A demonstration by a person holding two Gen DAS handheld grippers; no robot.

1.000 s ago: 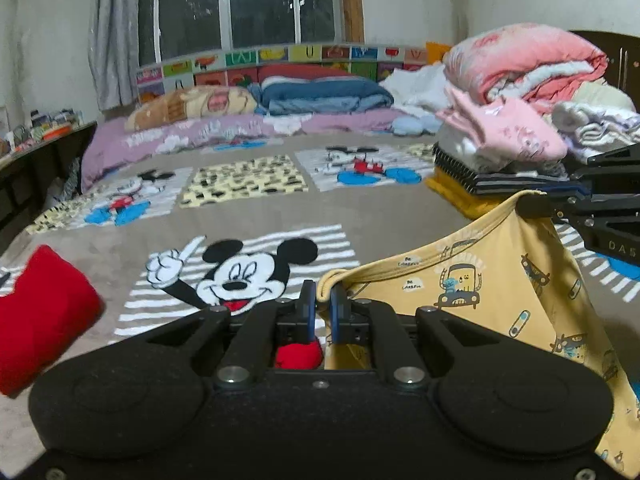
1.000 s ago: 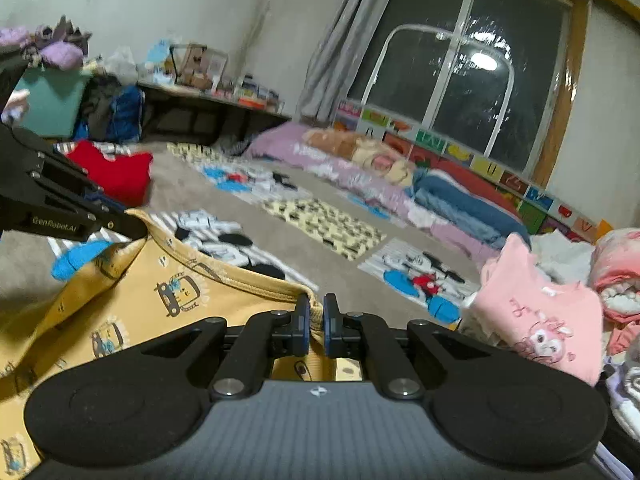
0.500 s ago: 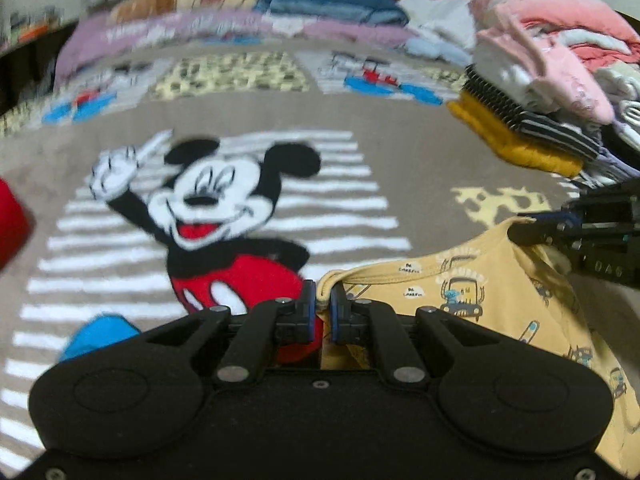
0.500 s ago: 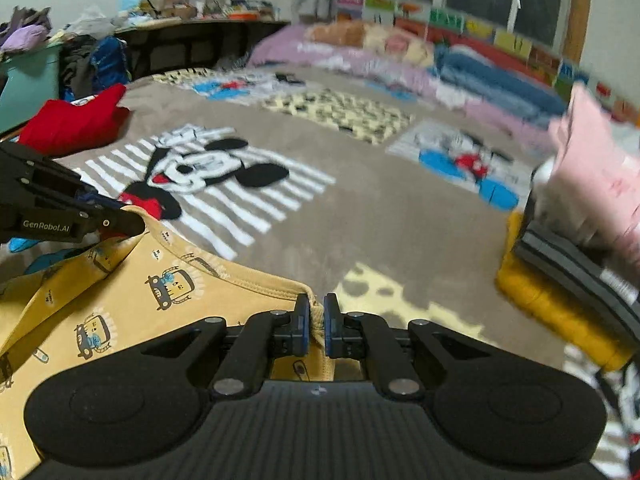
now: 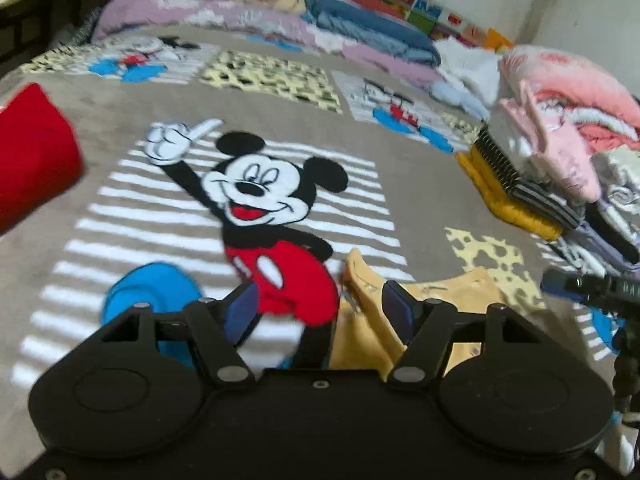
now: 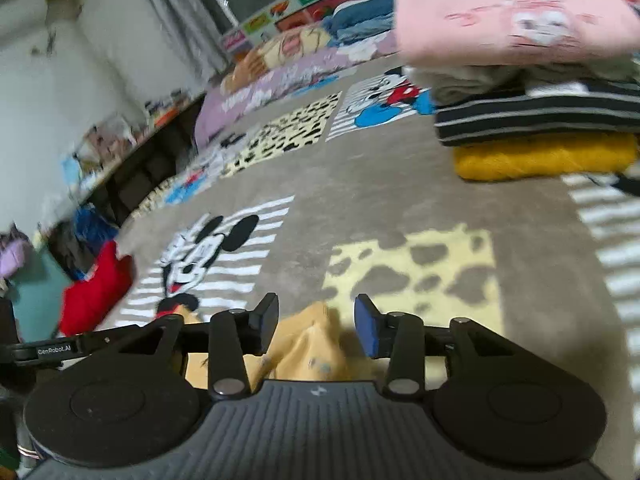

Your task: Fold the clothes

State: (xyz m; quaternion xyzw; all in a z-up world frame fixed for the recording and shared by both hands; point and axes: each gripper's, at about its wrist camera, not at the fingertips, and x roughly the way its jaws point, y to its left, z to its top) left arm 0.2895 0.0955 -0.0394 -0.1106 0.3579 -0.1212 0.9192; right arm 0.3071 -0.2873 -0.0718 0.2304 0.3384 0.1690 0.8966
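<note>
A yellow printed garment (image 5: 364, 320) lies on the cartoon-mouse bedspread (image 5: 120, 104), low in both views. My left gripper (image 5: 318, 308) hovers over its left edge, jaws opening, with the cloth loose between them and no pad pressing on it. In the right wrist view the garment (image 6: 312, 344) bunches up between the jaws of my right gripper (image 6: 316, 322), which are also opening and free of the fabric. The right gripper's tip (image 5: 592, 288) shows at the left wrist view's right edge.
A stack of folded clothes (image 5: 548, 160) with a pink top (image 6: 512, 12) stands at the right of the bed. A red folded garment (image 5: 32, 164) lies at the left. Pillows and blankets (image 5: 360, 24) line the far side; a cluttered shelf (image 6: 120, 140) runs along the wall.
Both grippers were shut on the yellow garment's neckline and held it up. Now both have dropped toward the bed and opened, and the garment has slumped onto the bedspread.
</note>
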